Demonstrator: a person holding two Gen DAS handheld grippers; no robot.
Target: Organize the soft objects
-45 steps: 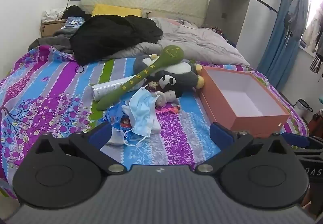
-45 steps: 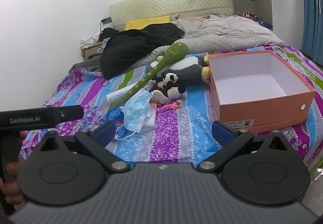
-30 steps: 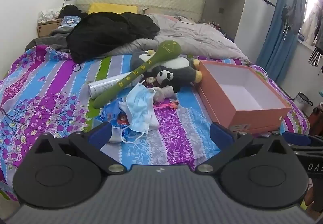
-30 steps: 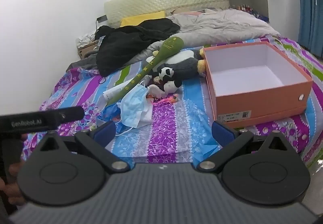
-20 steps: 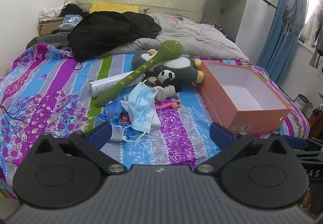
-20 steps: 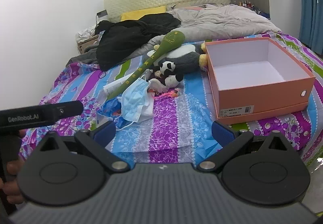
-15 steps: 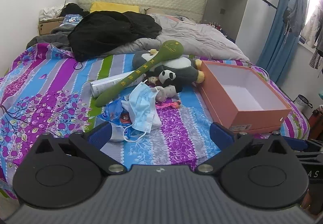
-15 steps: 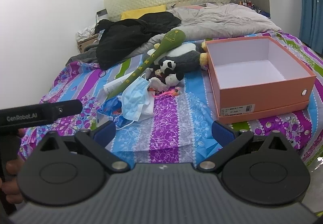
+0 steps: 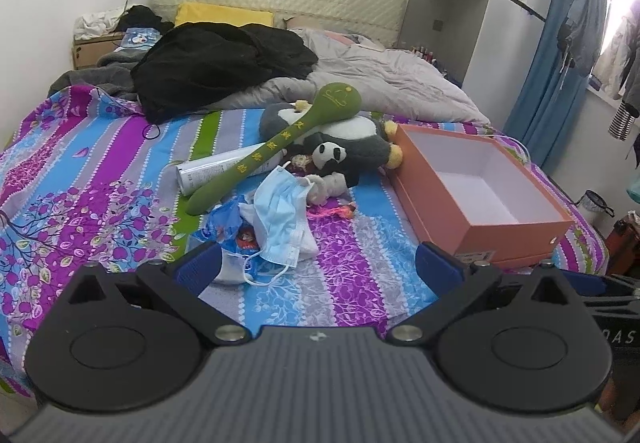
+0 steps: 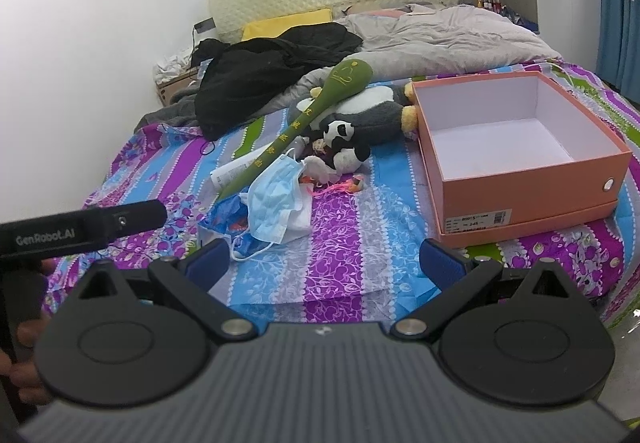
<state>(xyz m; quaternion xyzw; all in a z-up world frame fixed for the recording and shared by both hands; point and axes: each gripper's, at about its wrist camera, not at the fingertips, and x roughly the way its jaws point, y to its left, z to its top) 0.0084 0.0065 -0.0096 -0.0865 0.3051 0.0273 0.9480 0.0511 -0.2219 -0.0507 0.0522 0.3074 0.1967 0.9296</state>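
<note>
A heap of soft things lies mid-bed: a grey and white plush penguin [image 9: 352, 137] [image 10: 380, 109], a small panda plush [image 9: 330, 155] [image 10: 344, 143], a long green plush stick [image 9: 280, 151] [image 10: 312, 115] and blue face masks [image 9: 282, 219] [image 10: 274, 203]. An open, empty orange box [image 9: 476, 199] [image 10: 520, 151] stands to their right. My left gripper [image 9: 318, 265] hovers open at the bed's near edge, short of the masks. My right gripper [image 10: 324, 259] is also open and holds nothing, between the masks and the box.
A white tube [image 9: 216, 171] lies under the green stick, with a blue printed wrapper [image 9: 224, 227] by the masks. A black jacket [image 9: 216, 67] and grey duvet [image 9: 384, 83] cover the bed's far half. Blue curtains [image 9: 548, 83] hang at right. A hand holds the left gripper's handle [image 10: 80, 227].
Both grippers drifted slightly, closer to the bed, so the heap sits a little nearer in view. Neither gripper's opening changed and nothing on the bed moved.
</note>
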